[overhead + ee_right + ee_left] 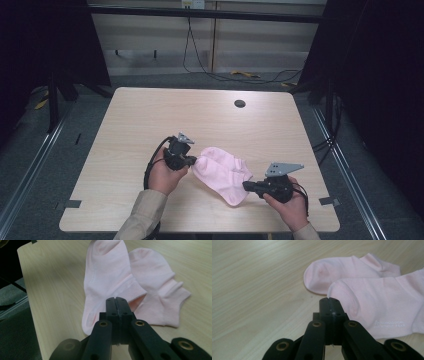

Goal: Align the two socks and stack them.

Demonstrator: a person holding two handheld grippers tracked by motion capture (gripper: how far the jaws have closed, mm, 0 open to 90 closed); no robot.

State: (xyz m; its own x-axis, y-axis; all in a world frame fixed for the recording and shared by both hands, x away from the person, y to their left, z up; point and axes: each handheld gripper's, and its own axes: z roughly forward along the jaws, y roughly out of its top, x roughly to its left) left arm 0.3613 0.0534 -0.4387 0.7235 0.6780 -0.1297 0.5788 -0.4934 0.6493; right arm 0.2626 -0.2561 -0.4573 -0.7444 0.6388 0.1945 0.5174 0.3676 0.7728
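Pink cotton ankle socks (222, 172), two of them overlapping, lie flat near the front edge of the pale wooden bench (150, 115), between the hands. They look light, soft and limp, so they will sag and slide; a pinch on a toe tip or cuff edge suits best. The left gripper (194, 161) is clenched at one toe, seemingly nipping its fabric; the right gripper (247, 186), clenched too, touches the cuff, grip unclear. Both forearms reach in low, grippers pointing inward.

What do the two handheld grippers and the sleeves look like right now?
Both the left gripper and the right gripper are black, each topped by a grey three-cornered plate with small holes. Black cables loop from both. In the gripper views, the black fingers ride on linkage arms with brass-coloured pivot rings. The person's sleeves are beige.
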